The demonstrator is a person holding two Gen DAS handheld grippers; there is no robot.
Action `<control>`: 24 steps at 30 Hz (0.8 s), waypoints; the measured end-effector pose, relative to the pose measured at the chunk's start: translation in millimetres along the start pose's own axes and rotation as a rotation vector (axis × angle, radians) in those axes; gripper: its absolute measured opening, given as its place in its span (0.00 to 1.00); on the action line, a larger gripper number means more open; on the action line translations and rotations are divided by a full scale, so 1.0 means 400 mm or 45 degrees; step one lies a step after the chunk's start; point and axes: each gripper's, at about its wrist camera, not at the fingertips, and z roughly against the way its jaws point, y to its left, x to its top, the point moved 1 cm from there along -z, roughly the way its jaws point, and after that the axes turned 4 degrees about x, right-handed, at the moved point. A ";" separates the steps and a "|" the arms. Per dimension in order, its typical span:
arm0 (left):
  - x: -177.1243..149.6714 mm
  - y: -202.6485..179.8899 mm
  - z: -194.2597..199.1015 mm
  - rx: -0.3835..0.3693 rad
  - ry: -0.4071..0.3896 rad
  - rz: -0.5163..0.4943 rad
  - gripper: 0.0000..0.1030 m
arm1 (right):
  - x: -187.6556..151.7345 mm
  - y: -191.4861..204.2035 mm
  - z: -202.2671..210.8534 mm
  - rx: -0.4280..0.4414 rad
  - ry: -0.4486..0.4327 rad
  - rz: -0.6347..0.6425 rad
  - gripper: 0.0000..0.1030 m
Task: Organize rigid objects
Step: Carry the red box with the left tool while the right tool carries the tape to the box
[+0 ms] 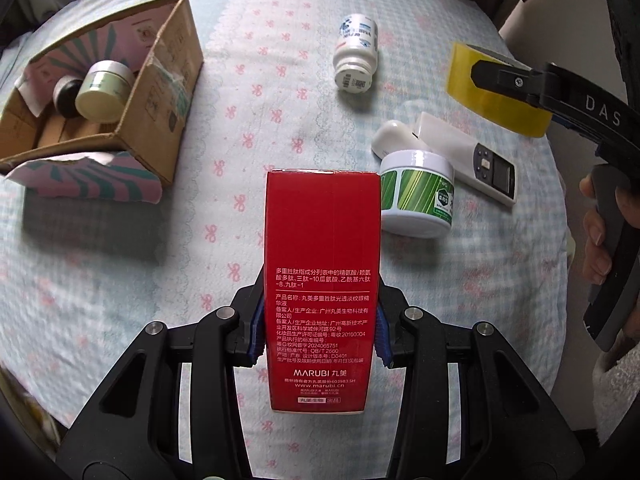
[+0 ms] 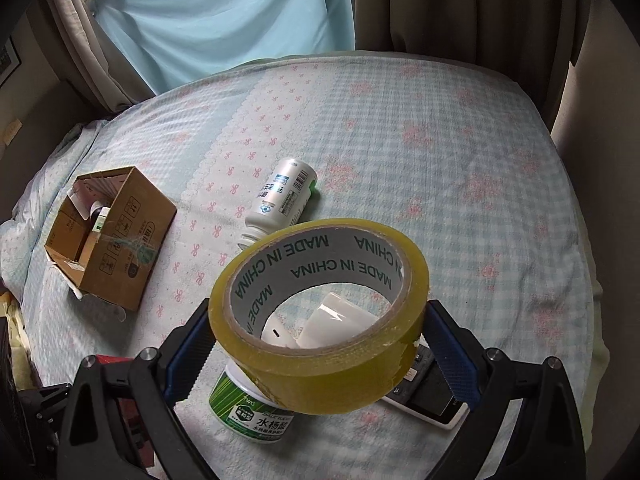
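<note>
My left gripper (image 1: pixel 320 332) is shut on a red Marubi box (image 1: pixel 322 280), held above the bed. My right gripper (image 2: pixel 320 344) is shut on a yellow tape roll (image 2: pixel 320 316), held in the air; the roll also shows in the left wrist view (image 1: pixel 492 88). An open cardboard box (image 1: pixel 160 92) sits at the left, holding a pale green jar (image 1: pixel 105 88) and a dark bottle (image 1: pixel 67 96); it also shows in the right wrist view (image 2: pixel 128 240).
On the checked bedspread (image 1: pixel 120 280) lie a white pill bottle (image 1: pixel 356 56), a green-striped white jar (image 1: pixel 418 192), a white remote (image 1: pixel 476 156) and a white oval object (image 1: pixel 394 140). The white bottle (image 2: pixel 282 200) and green jar (image 2: pixel 250 408) also show in the right wrist view. Curtains (image 2: pixel 224 12) hang behind.
</note>
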 end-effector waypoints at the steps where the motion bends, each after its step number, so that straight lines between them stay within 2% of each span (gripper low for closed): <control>1: 0.003 0.011 0.023 -0.012 -0.009 0.001 0.37 | 0.003 0.010 0.020 -0.003 -0.006 -0.002 0.95; 5: 0.018 0.036 0.147 -0.053 -0.059 -0.008 0.37 | 0.020 0.051 0.116 -0.004 -0.042 -0.035 0.95; 12: 0.069 0.111 0.340 -0.037 -0.185 -0.060 0.37 | 0.043 0.135 0.271 -0.020 -0.114 -0.079 0.95; 20: 0.125 0.261 0.474 -0.070 -0.275 -0.035 0.37 | 0.051 0.261 0.364 -0.022 -0.156 -0.092 0.94; 24: 0.149 0.346 0.511 -0.118 -0.280 -0.047 0.37 | 0.061 0.340 0.386 -0.016 -0.169 -0.151 0.94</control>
